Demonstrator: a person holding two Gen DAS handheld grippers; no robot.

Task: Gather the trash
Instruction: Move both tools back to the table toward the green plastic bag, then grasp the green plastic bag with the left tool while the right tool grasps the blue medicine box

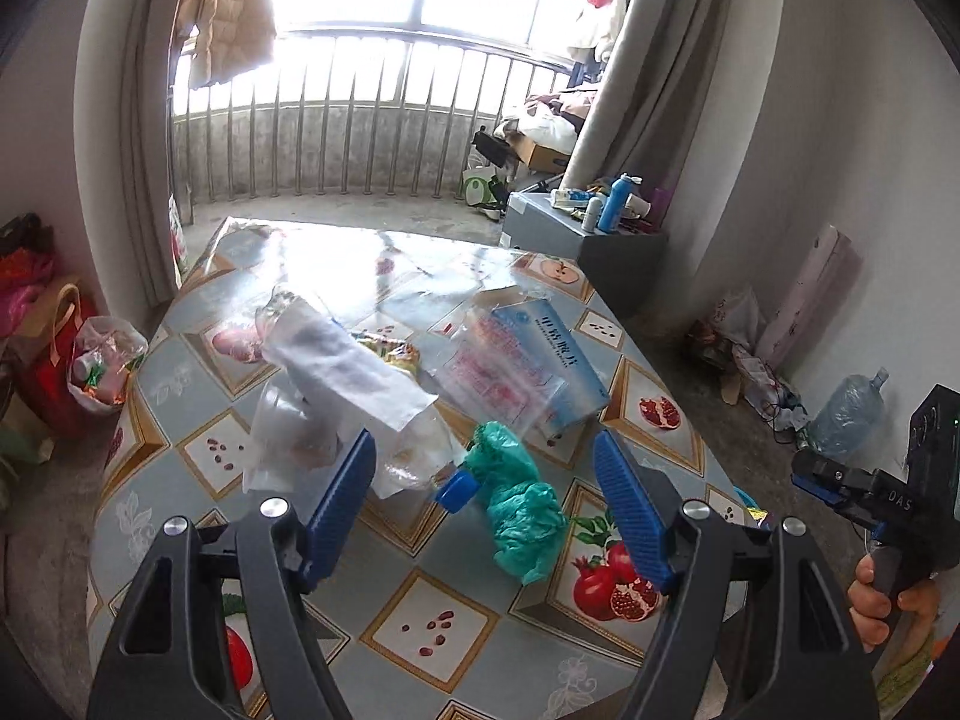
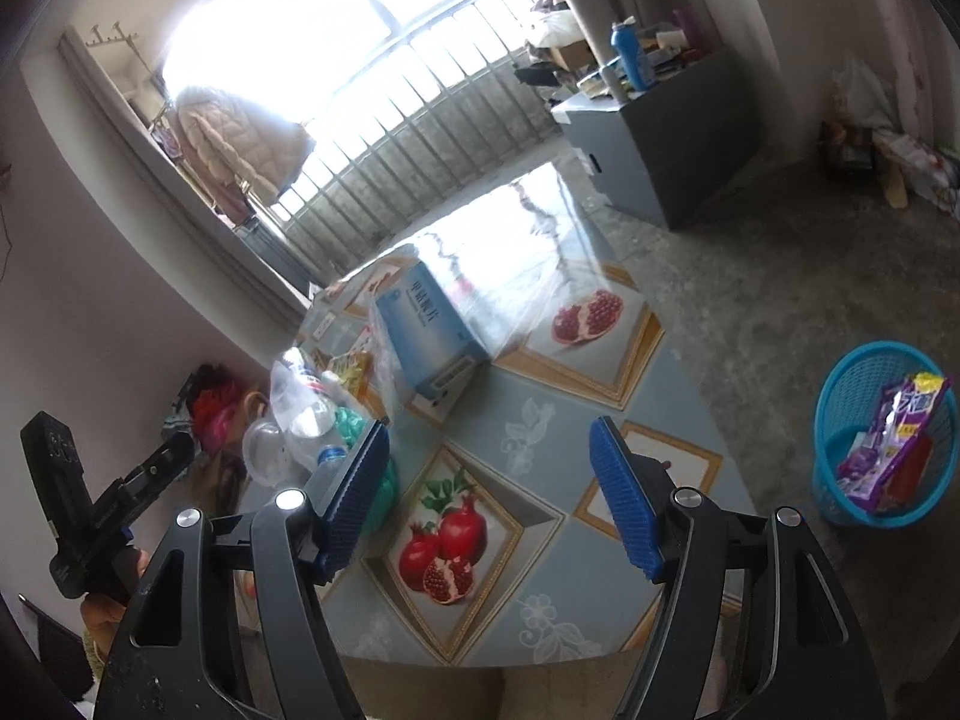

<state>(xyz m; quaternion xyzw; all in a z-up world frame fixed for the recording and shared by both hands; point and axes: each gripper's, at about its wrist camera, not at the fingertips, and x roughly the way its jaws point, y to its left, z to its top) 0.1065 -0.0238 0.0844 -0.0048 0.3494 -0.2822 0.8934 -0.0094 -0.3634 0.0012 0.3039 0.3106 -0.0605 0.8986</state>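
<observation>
The left gripper (image 1: 486,498) hangs over the near part of the table (image 1: 420,630), its jaws wide apart and holding nothing. Between the blue pads lie a crumpled green bag (image 1: 519,516) and a blue cap (image 1: 454,489), the cap touching the bag's left side. Just beyond the left pad a clear plastic bag (image 1: 345,360) rises in a heap over what may be a bottle, though glare and folds make that hard to tell. Farther right, a blue box (image 1: 555,360) lies under a clear printed sleeve (image 1: 498,369).

The right gripper (image 2: 489,495) also stands open and empty, above a bare stretch of cloth with a pomegranate print (image 2: 444,543). The trash heap sits to its left, partly hidden by the left pad. At the far right, on the floor, a blue basket (image 2: 840,480) holds purple wrappers (image 2: 900,420); it stands well apart from the table.

Left of the table, a plastic bag of rubbish (image 1: 105,366) leans by a red bag (image 1: 51,372). Beyond the table stands a grey cabinet (image 1: 600,252) cluttered with bottles, then a railing (image 1: 360,138) under a bright window. A water jug (image 1: 852,414) rests on the floor at the right.
</observation>
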